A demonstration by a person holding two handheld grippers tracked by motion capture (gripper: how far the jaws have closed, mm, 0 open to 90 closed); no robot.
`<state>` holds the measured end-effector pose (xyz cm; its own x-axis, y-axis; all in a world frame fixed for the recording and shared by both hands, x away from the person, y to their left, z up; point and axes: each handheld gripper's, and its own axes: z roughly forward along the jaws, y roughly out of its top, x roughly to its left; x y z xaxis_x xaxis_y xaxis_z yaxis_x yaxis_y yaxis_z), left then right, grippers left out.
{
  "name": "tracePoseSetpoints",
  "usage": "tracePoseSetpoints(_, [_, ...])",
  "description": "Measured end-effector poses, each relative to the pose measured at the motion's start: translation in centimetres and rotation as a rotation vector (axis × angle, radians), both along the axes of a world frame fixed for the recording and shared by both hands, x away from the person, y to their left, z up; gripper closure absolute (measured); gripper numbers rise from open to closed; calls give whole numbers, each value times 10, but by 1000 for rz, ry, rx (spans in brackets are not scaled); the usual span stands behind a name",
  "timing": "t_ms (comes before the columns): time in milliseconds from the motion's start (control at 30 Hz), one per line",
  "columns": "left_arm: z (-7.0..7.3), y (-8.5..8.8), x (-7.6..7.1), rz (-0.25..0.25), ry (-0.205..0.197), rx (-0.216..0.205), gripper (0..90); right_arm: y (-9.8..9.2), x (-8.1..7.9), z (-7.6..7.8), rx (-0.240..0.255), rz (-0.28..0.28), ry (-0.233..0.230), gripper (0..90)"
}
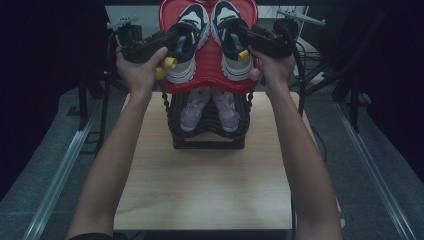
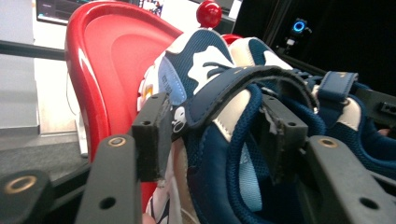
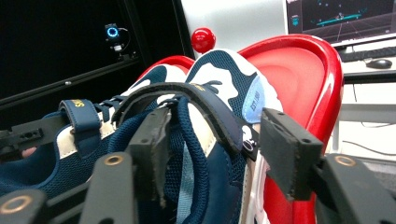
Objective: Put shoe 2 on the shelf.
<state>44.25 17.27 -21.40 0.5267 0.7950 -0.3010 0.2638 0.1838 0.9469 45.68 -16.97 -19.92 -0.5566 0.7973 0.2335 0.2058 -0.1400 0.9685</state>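
A pair of navy-and-white strap sneakers rests on the red top tray [image 1: 210, 75] of a shoe rack. My left gripper [image 1: 178, 42] straddles the outer side wall of the left sneaker [image 1: 190, 22]. In the left gripper view [image 2: 212, 135] one pad [image 2: 152, 135] stands just outside the sneaker [image 2: 205, 65] and the other inside its opening; the jaws are open. My right gripper [image 1: 245, 37] straddles the right sneaker [image 1: 227, 20] the same way. In the right gripper view [image 3: 217, 149] one pad sits inside the sneaker [image 3: 224, 84] and the outer pad [image 3: 285, 149] stands apart from it.
Below the red tray, the black rack [image 1: 207, 142] holds a pale lilac pair of shoes [image 1: 196, 107]. The rack stands at the far end of a wooden table [image 1: 210, 185]. A red ball knob [image 2: 208, 13] tops the tray's back. Dark stands and cables flank the table.
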Motion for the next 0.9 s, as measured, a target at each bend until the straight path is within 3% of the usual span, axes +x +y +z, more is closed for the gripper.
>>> tracePoseSetpoints(167, [3,5,-4,-7,-15,-1,461,-2,-9,6,-29,4,-39,396])
tracePoseSetpoints(367, [8,7,-14,-27,-32,5,454,-5,-20,11,-16,37,-64,386])
tracePoseSetpoints(900, [14,16,-35,-62,-59,67,455,-37,-44,11,18,56,-74,398])
